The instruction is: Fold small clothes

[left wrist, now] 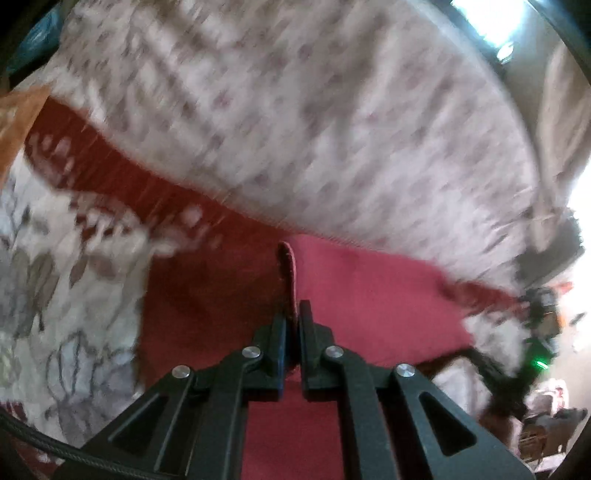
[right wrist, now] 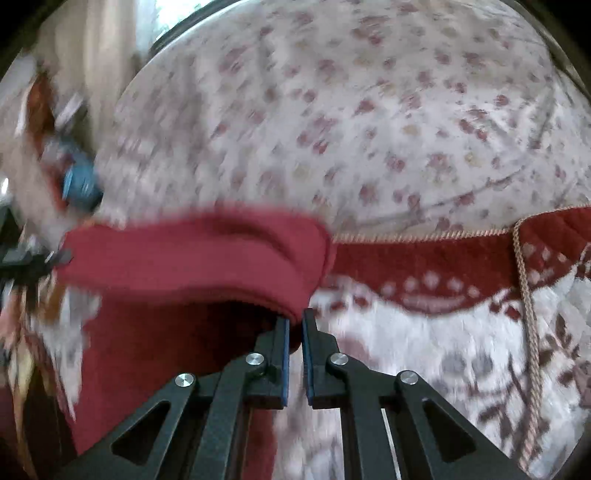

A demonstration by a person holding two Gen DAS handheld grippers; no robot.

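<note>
A small red garment (left wrist: 369, 306) lies spread on a patterned bed cover. My left gripper (left wrist: 293, 314) is shut on an edge of it, and a strip of the red cloth stands up between the fingers. In the right wrist view the same red garment (right wrist: 192, 258) hangs lifted and folded over, its corner pinched in my right gripper (right wrist: 295, 317), which is shut on it. Part of the cloth drops in shadow below the raised fold. The other gripper (right wrist: 22, 258) shows blurred at the far left edge.
A white sheet with small red flowers (right wrist: 369, 110) covers the bed behind. A red and white blanket (right wrist: 443, 295) with a twisted cord trim (right wrist: 524, 288) lies under the garment. Curtains and a bright window (left wrist: 491, 18) are at the back.
</note>
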